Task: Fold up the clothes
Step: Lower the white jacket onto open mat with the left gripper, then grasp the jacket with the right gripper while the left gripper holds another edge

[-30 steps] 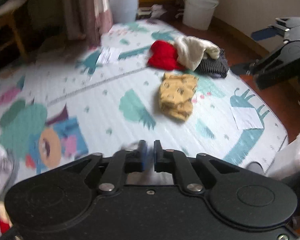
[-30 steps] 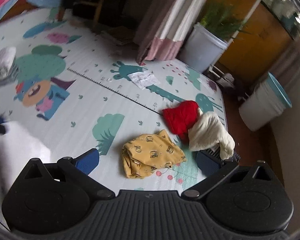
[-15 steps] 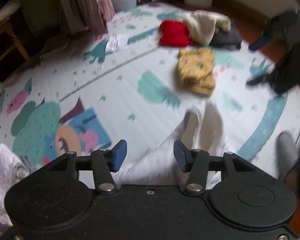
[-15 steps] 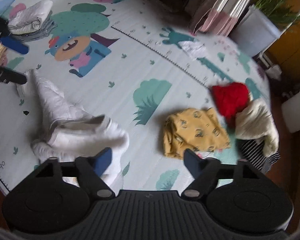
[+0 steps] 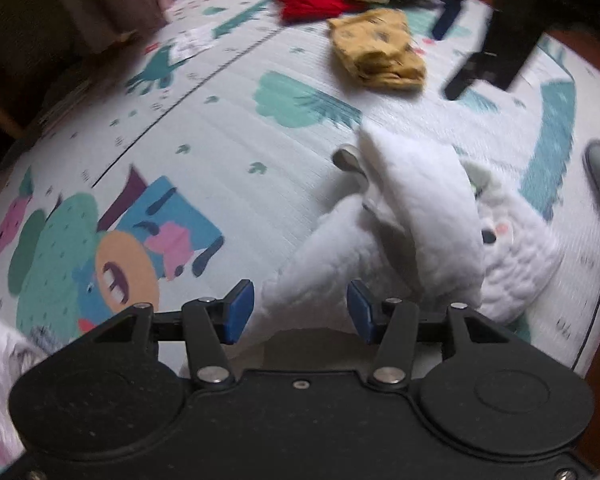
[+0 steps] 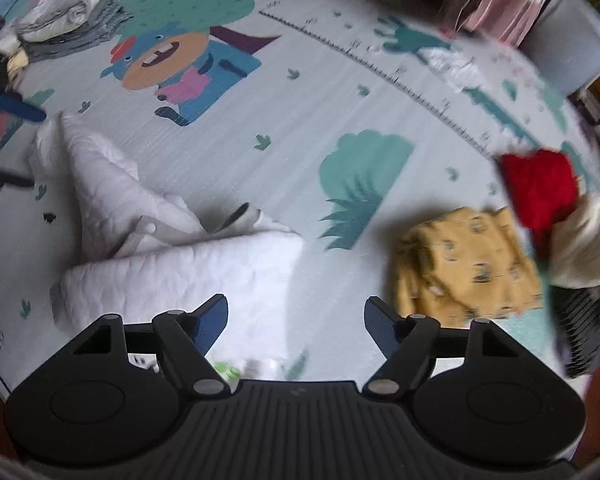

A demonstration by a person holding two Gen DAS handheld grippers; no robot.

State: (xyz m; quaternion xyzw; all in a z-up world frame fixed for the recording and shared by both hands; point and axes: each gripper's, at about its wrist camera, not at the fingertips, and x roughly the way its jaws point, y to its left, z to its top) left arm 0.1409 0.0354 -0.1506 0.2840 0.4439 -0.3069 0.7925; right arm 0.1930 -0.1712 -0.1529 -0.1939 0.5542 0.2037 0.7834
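A white quilted garment point(image 5: 416, 216) lies crumpled on the printed play mat point(image 5: 228, 128). My left gripper point(image 5: 300, 312) hangs low over its near end, fingers apart; the cloth shows between them and the pads do not press it. My right gripper point(image 6: 296, 320) is also low over the mat. Its jaws are opening, with a corner of the white garment point(image 6: 180, 276) by the left finger point(image 6: 210, 316) and bare mat in the gap. The right gripper point(image 5: 492, 52) appears blurred at the top right of the left wrist view. The left gripper point(image 6: 4, 140) shows at the right wrist view's left edge.
A yellow printed garment point(image 6: 464, 268) lies right of the white one, with red point(image 6: 540, 188), cream point(image 6: 584, 240) and dark striped point(image 6: 576, 320) clothes behind it. A folded white and grey stack point(image 6: 68, 12) sits at the mat's far left. A grey bin point(image 6: 572, 48) and curtain point(image 6: 496, 0) stand beyond.
Both grippers have dropped toward the mat. The left went from shut to open, and the white garment now lies on the mat. The right jaws stand narrower than a second ago.
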